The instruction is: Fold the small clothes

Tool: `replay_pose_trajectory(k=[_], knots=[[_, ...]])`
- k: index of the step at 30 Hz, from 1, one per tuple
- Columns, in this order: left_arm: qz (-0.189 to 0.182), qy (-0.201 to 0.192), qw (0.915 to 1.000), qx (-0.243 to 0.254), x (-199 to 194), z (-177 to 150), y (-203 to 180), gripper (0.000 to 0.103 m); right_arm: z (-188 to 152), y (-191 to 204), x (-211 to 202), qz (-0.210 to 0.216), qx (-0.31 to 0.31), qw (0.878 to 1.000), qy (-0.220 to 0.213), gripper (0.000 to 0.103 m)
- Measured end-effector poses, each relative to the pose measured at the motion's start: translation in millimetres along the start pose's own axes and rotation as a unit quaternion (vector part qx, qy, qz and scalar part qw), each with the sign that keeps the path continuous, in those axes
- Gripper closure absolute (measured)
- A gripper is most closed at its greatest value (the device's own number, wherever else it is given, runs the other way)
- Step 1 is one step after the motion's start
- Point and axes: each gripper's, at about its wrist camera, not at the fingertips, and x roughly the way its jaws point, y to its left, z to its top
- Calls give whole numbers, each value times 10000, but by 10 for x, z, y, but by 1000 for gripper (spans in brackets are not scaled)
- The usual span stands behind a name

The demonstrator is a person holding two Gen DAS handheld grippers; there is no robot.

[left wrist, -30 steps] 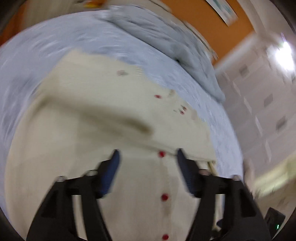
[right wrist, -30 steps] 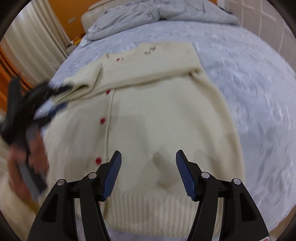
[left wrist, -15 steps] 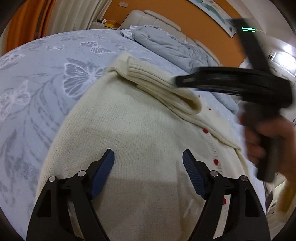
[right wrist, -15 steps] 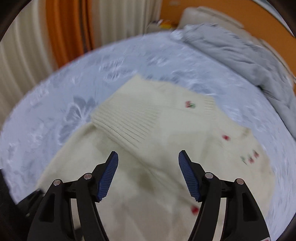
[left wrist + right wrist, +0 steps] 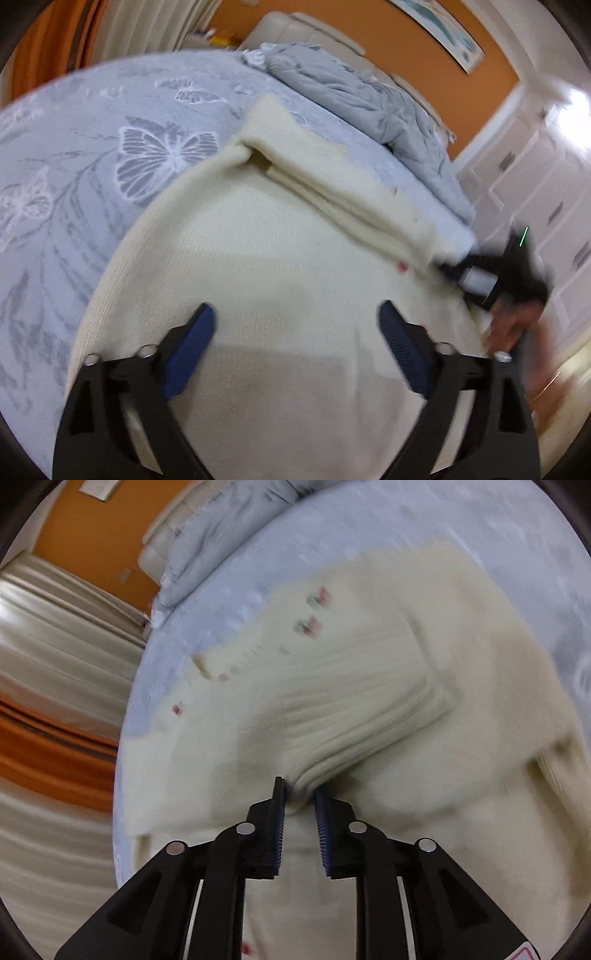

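Note:
A cream knit cardigan (image 5: 280, 295) with red buttons lies spread on the bed. One sleeve (image 5: 332, 192) is folded across its chest. My left gripper (image 5: 295, 343) is open and empty, hovering over the cardigan's body. My right gripper (image 5: 298, 801) is shut on the ribbed cuff (image 5: 354, 738) of the folded sleeve; in the left wrist view it shows at the sleeve's far end (image 5: 480, 277), held by a hand. The cardigan's embroidered chest (image 5: 314, 616) lies beyond the cuff.
The bed has a pale blue bedspread (image 5: 110, 155) with butterfly patterns. A grey duvet (image 5: 362, 99) is bunched at the head of the bed. Curtains (image 5: 55, 701) hang beside the bed and white closet doors (image 5: 535, 192) stand to the right.
My right gripper has closed on the sleeve cuff; half a second ago it was open above it. The left gripper stays open over the cardigan's body.

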Motion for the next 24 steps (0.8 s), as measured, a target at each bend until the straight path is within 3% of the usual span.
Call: replay_pose_trajectory(k=[1, 3, 5, 7, 8, 10, 11, 12, 13, 16, 17, 19, 21, 24], knots=[[-191, -44, 9993, -310, -21, 105, 7, 10, -1, -44, -37, 160, 76, 9998, -81, 80], [-448, -281, 9941, -948, -40, 385, 26, 7, 48, -44, -108, 201, 145, 9994, -237, 49], [-411, -378, 9900, -1293, 53, 654, 42, 5, 109, -46, -188, 268, 288, 9979, -517, 37], [-214, -176, 9850, -1705, 323, 927, 113, 5, 211, -110, -189, 318, 559, 9959, -643, 36], [-236, -67, 9815, -1898, 465, 1020, 162, 5, 265, -148, -149, 260, 703, 9952, -628, 38], [55, 78, 9707, -2402, 727, 1162, 286, 22, 297, -192, -87, 41, 856, 9946, -589, 71], [58, 16, 9673, -2535, 768, 1192, 321, 52, 340, -113, -62, -98, 699, 9961, -523, 92], [127, -48, 9622, -2720, 794, 1250, 359, 83, 382, 20, -128, 20, 458, 9971, -605, 93], [84, -191, 9608, -2763, 768, 1304, 368, 90, 385, 127, -245, 230, 246, 9961, -811, 93], [312, -893, 9675, -2344, 563, 1355, 304, 91, 374, 520, -744, 951, -634, 9814, -1542, 95], [357, -926, 9706, -2194, 581, 1298, 325, 91, 346, 537, -806, 833, -916, 9772, -1726, 95], [546, -604, 9761, -2015, 737, 1162, 400, 91, 383, 331, -519, 179, -886, 9869, -1339, 95], [699, -417, 9801, -1810, 908, 978, 488, 90, 363, -96, -40, -535, -425, 9964, -506, 96], [662, -700, 9877, -1229, 860, 840, 434, 89, 283, -180, -121, -143, -305, 9966, -753, 95]])
